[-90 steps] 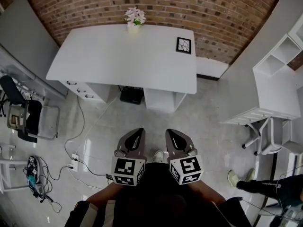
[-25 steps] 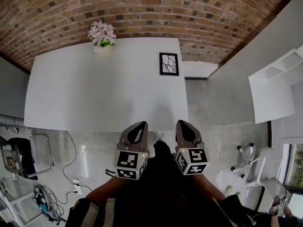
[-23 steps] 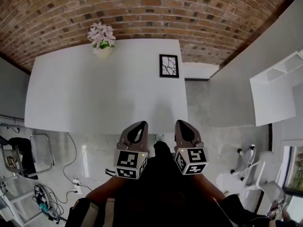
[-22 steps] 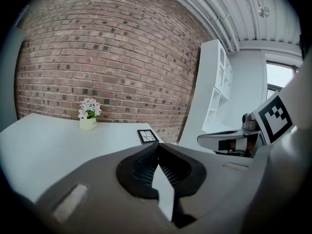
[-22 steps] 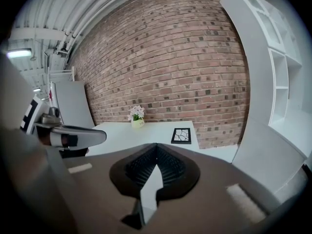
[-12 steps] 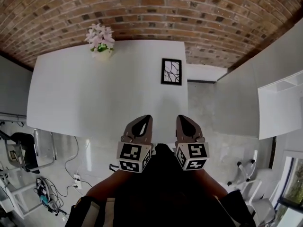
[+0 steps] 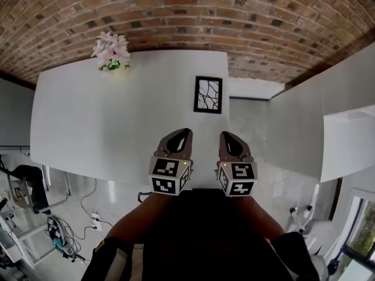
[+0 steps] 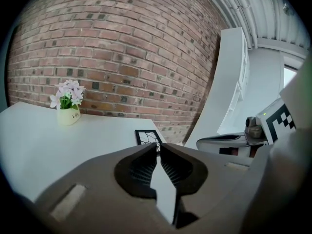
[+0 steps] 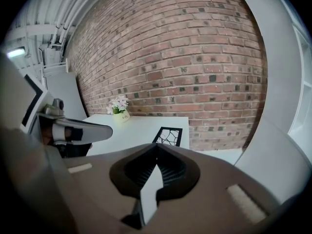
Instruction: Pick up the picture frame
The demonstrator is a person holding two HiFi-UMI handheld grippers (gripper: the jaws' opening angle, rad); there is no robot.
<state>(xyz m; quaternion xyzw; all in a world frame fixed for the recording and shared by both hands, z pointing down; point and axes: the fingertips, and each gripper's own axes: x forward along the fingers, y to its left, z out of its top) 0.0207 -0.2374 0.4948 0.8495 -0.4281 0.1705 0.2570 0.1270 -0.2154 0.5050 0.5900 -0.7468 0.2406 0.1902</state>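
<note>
The picture frame (image 7: 208,95) is black with a white branching pattern and lies flat near the far right edge of the white table (image 7: 117,122). It also shows past the jaws in the left gripper view (image 8: 147,137) and the right gripper view (image 9: 170,135). My left gripper (image 7: 186,132) hovers over the table's near edge, short of the frame. Its jaws have just been opening and stand a narrow slit apart, with nothing between them (image 8: 158,145). My right gripper (image 7: 225,134) is beside it, shut and empty (image 9: 156,146).
A small pot of pink flowers (image 7: 109,50) stands at the table's far left by the brick wall (image 7: 234,22). White cabinets (image 7: 345,139) line the right side. A low white unit (image 7: 249,88) sits right of the table. A chair (image 7: 23,186) and cables are on the floor at left.
Both grippers have moved forward together, from over the floor to above the table's near edge. The frame now lies closer ahead of them. The whole view has shifted towards the table.
</note>
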